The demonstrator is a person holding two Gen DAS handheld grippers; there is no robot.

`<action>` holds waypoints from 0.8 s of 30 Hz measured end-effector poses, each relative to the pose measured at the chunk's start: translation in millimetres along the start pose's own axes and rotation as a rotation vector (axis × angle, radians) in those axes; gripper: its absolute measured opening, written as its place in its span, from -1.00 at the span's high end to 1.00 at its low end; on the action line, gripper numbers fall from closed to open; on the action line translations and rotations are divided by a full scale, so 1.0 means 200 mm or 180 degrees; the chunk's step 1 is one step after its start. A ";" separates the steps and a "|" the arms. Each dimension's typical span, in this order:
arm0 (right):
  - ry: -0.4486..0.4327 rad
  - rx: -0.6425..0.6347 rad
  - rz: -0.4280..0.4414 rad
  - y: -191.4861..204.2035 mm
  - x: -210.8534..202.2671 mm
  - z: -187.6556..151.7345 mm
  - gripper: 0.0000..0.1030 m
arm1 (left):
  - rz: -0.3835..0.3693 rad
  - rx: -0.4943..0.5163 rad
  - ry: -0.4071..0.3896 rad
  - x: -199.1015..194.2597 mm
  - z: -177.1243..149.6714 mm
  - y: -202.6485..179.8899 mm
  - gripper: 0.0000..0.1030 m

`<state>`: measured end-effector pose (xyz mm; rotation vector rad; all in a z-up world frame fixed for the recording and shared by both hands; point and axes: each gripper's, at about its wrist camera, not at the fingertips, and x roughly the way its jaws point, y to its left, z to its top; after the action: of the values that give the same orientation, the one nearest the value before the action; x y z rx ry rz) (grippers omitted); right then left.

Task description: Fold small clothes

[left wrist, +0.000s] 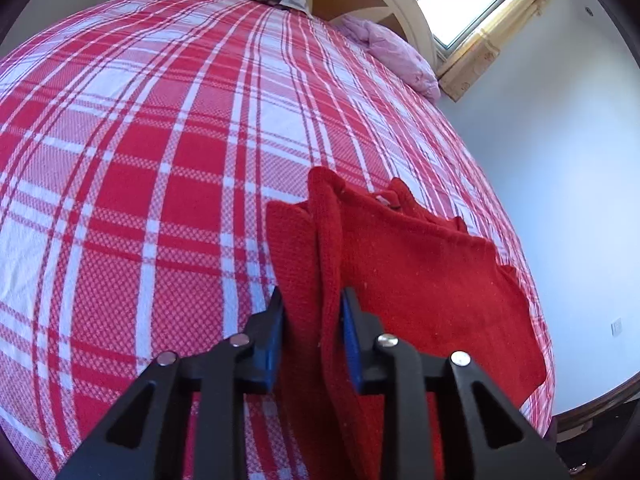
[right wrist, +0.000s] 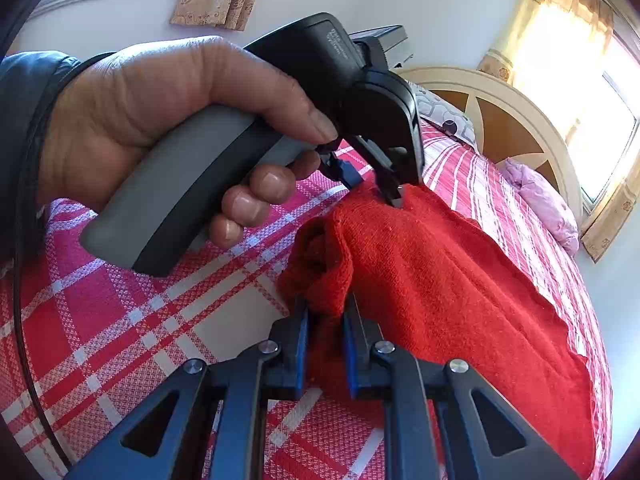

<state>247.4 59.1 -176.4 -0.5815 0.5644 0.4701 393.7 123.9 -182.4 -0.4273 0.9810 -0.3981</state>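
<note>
We see a red knitted garment (left wrist: pixel 420 264) lifted above a bed with a red-and-white plaid cover (left wrist: pixel 140 160). Our left hand-held gripper (left wrist: pixel 312 300) pinches a bunched fold of it at six o'clock. Our right hand-held gripper (right wrist: pixel 326 312) pinches another gathered edge, the cloth stretching toward four o'clock.
</note>
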 end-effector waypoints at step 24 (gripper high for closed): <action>-0.0367 0.0810 0.0436 -0.35 -0.21 -0.07 0.80 | -0.0328 -0.0104 -0.0263 -0.16 0.11 -0.23 0.72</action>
<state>249.5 -13.2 -133.5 -0.2719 0.5457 0.5477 390.9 104.3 -124.1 -0.5215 0.8886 -0.4543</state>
